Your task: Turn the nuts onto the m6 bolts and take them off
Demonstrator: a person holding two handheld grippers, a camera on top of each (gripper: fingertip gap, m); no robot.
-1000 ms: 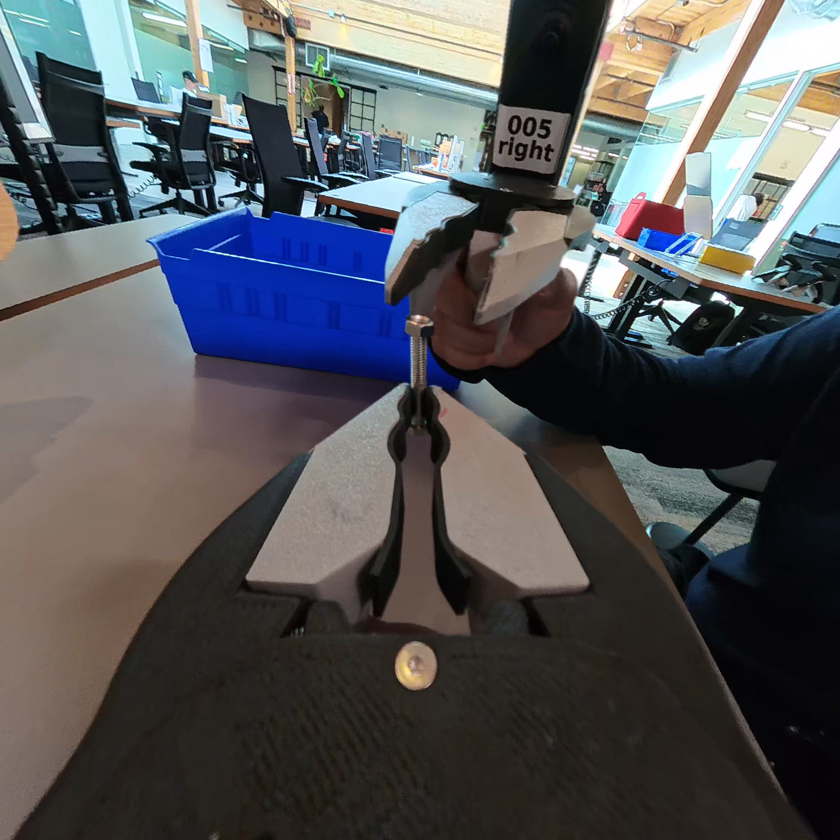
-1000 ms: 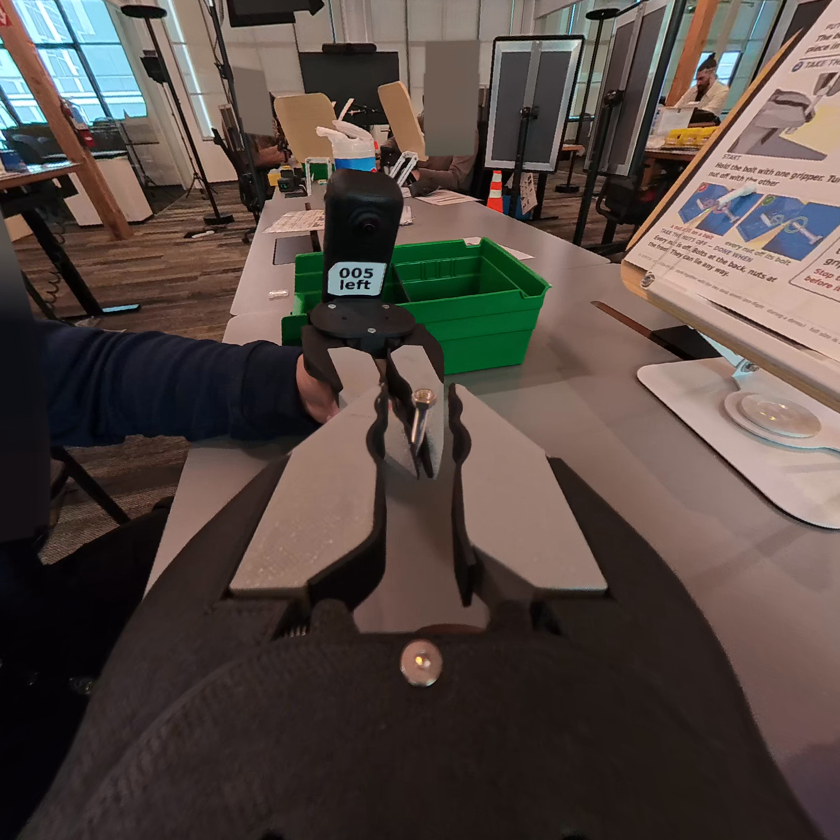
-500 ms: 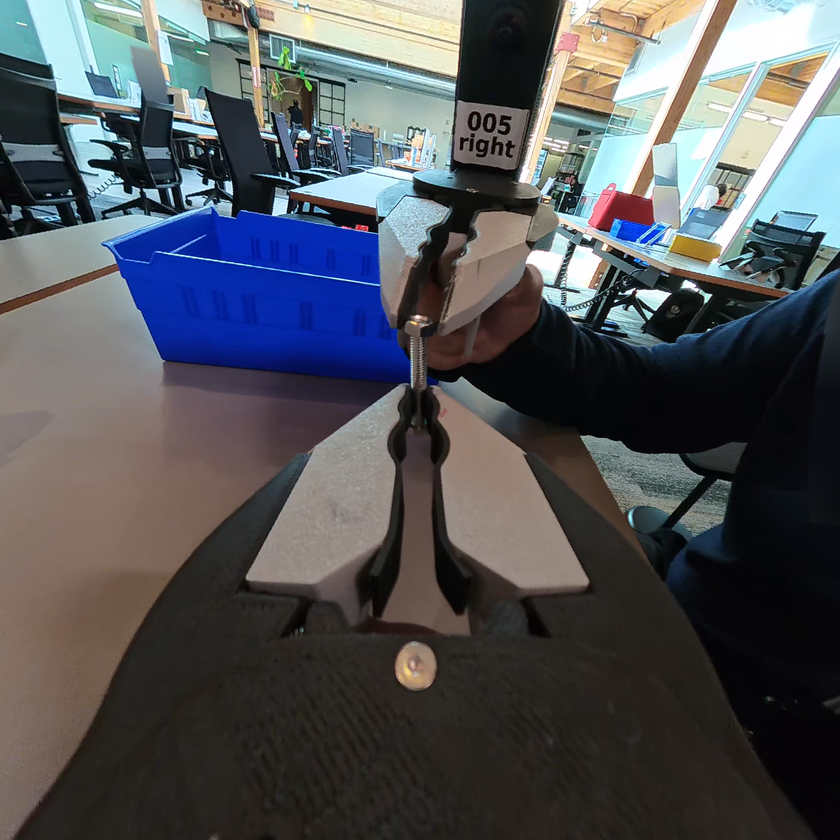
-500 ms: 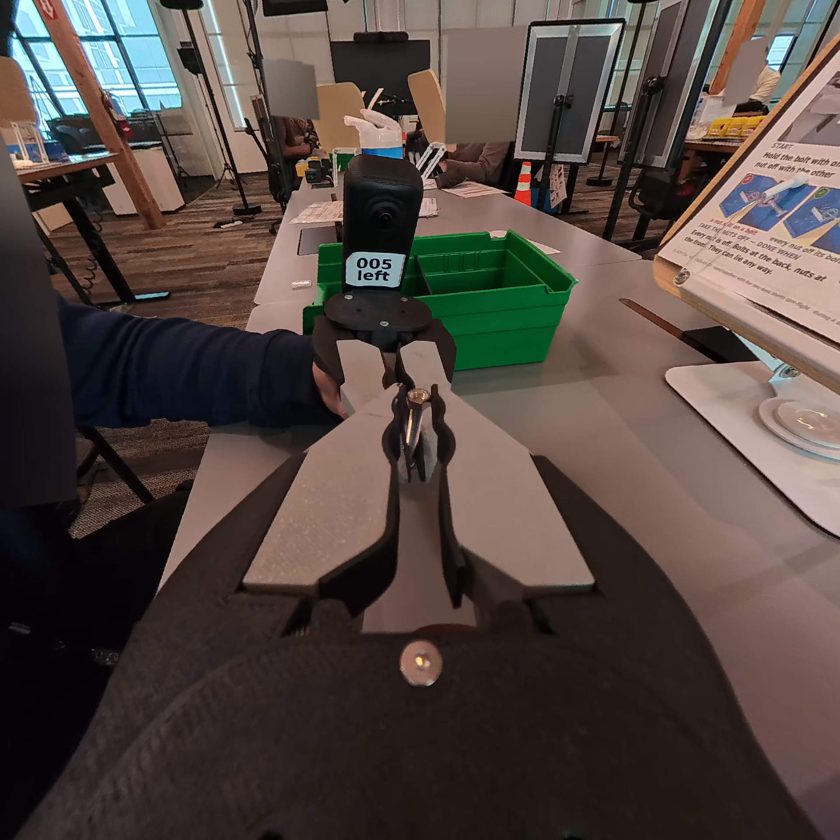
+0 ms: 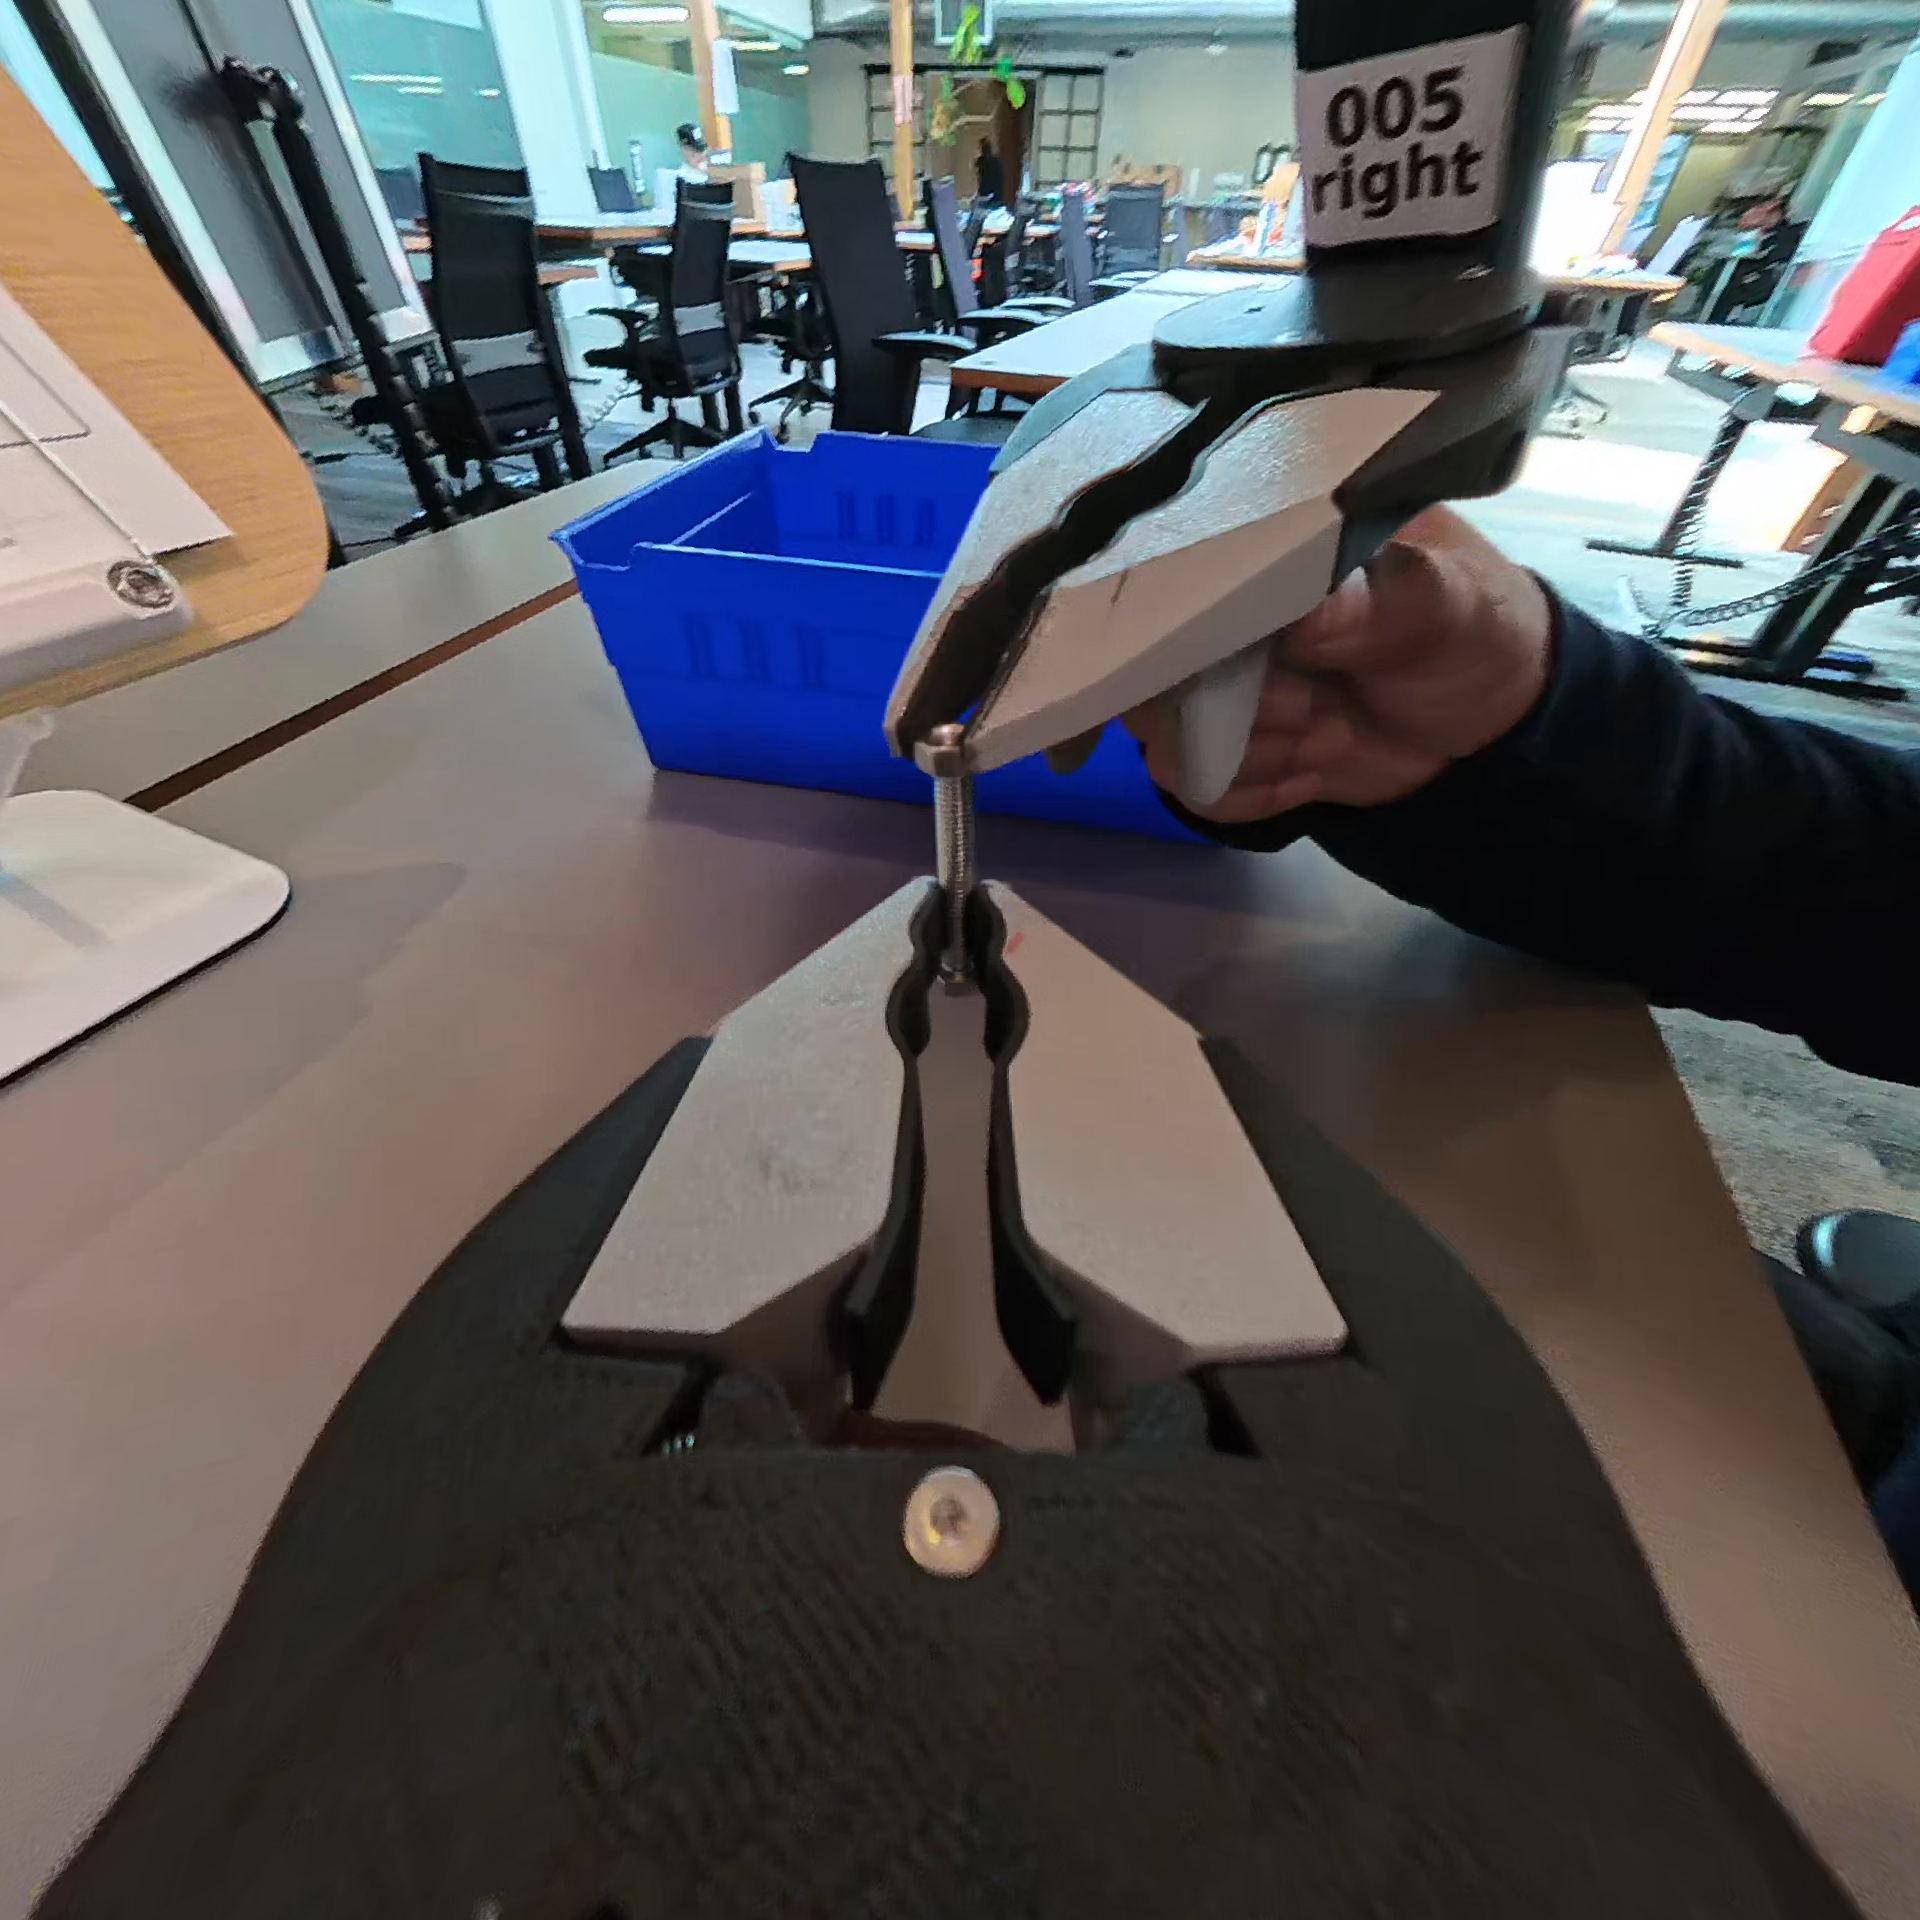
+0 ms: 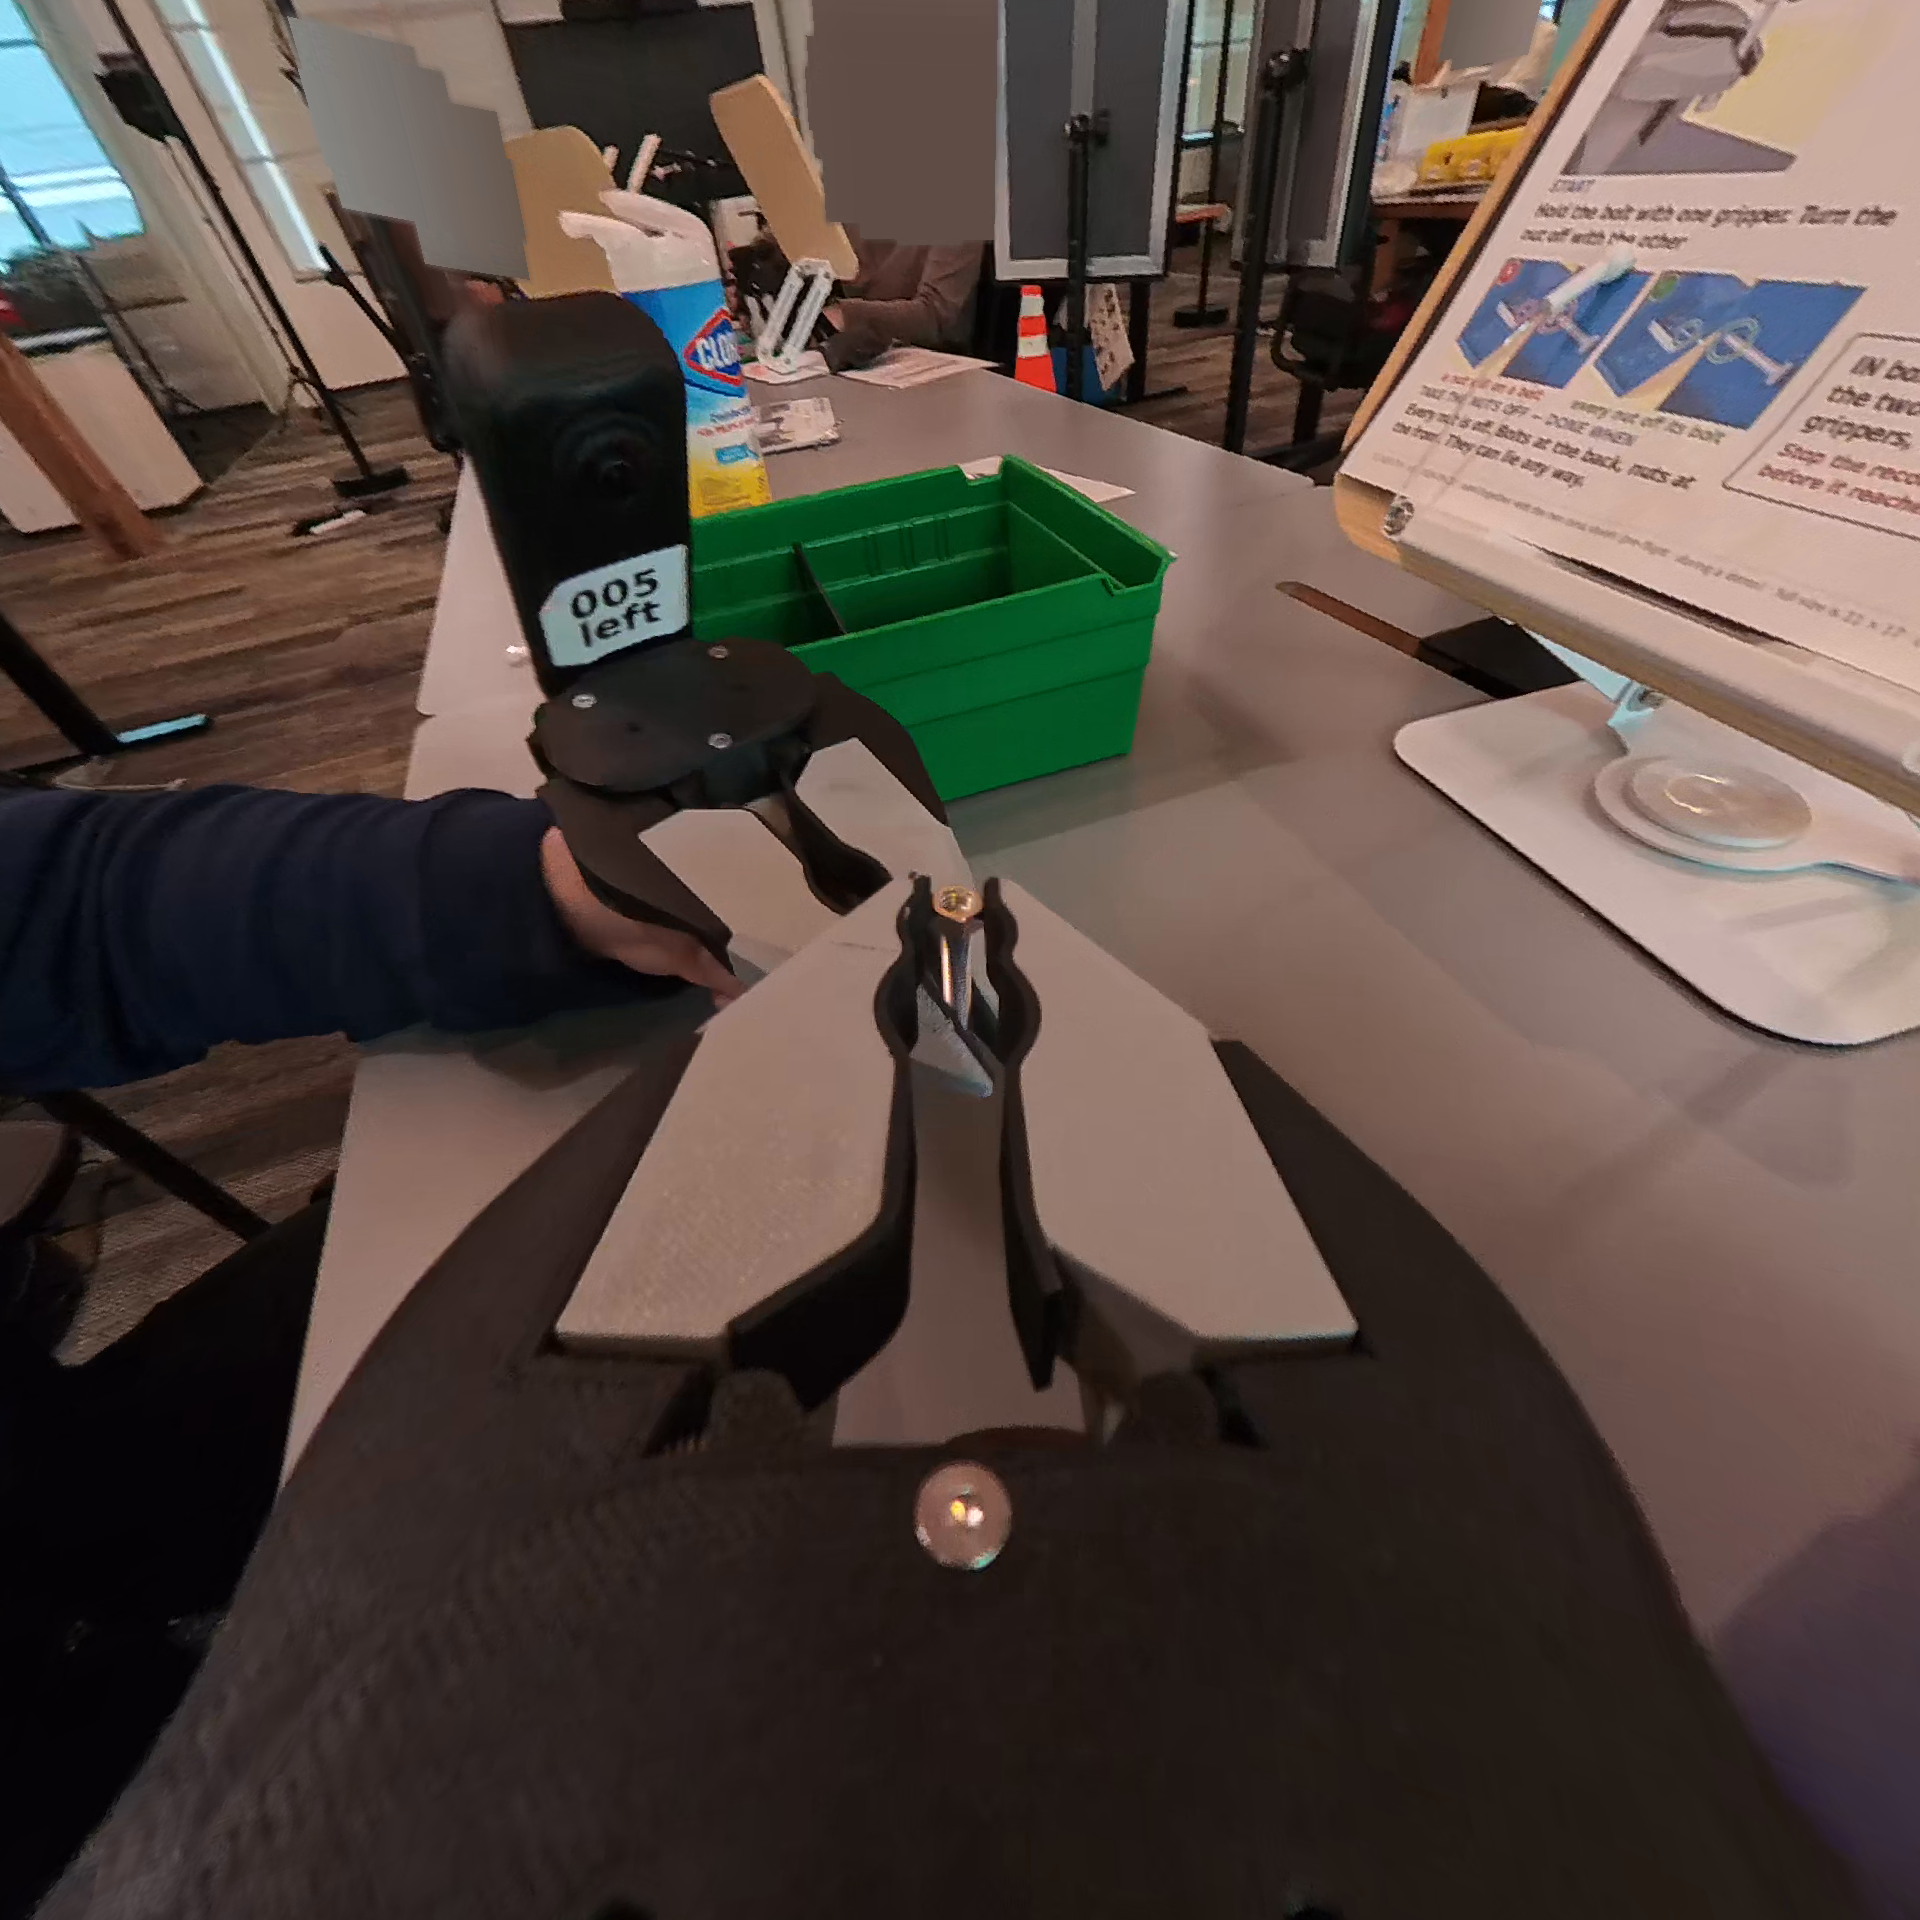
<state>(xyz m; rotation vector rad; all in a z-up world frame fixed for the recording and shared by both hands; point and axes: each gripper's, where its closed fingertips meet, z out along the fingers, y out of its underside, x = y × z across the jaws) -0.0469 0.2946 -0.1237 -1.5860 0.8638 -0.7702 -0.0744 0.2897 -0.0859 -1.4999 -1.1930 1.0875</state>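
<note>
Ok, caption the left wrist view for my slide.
Left gripper clamps a threaded steel bolt upright while right gripper pinches its top.

Shiny threaded metal bolt; glossy blue plastic bin; matt grey tabletop.

Two tongs, left and right, one bolt, one nut, two bins: blue, green.

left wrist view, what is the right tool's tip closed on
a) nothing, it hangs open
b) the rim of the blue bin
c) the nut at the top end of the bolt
c: the right tool pinches the nut atop the upright bolt, whose lower end the left tool clamps; the blue bin sits behind, untouched.
</note>
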